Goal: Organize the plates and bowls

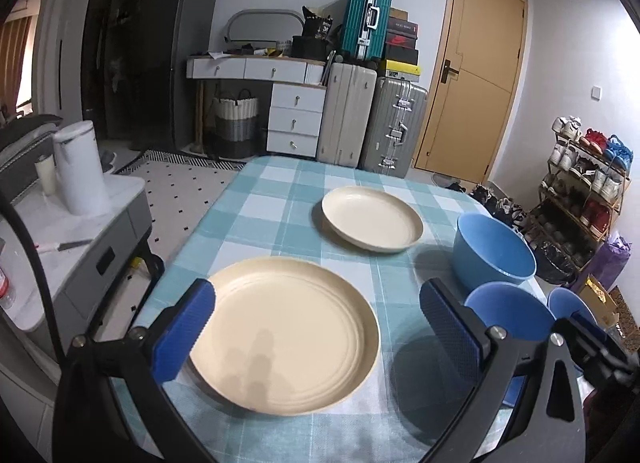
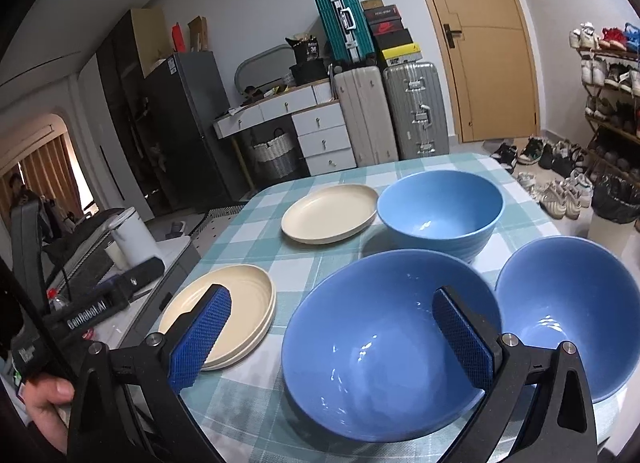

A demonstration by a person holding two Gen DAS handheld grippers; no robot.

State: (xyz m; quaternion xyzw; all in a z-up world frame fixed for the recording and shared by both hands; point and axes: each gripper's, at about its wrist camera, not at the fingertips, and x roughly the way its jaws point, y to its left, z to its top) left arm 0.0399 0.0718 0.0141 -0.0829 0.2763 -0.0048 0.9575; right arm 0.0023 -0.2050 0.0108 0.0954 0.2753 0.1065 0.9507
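Observation:
On the blue checked tablecloth (image 1: pixel 260 207) lie two cream plates: a near plate (image 1: pixel 288 331) (image 2: pixel 232 303) and a far plate (image 1: pixel 372 219) (image 2: pixel 330 213). Three blue bowls stand to the right: a far bowl (image 1: pixel 494 249) (image 2: pixel 440 211), a near middle bowl (image 1: pixel 508 315) (image 2: pixel 376 347) and a near right bowl (image 1: pixel 568 303) (image 2: pixel 572 311). My left gripper (image 1: pixel 316 335) is open and empty, hovering over the near plate. My right gripper (image 2: pixel 332 339) is open and empty, hovering over the near middle bowl.
A grey side cabinet (image 1: pixel 84 247) with a white kettle (image 1: pixel 80 167) stands left of the table. Suitcases (image 1: pixel 372 119), white drawers (image 1: pixel 296 119) and a door (image 1: pixel 476 75) are behind. A shoe rack (image 1: pixel 584 179) and shoes on the floor (image 2: pixel 560 183) are to the right.

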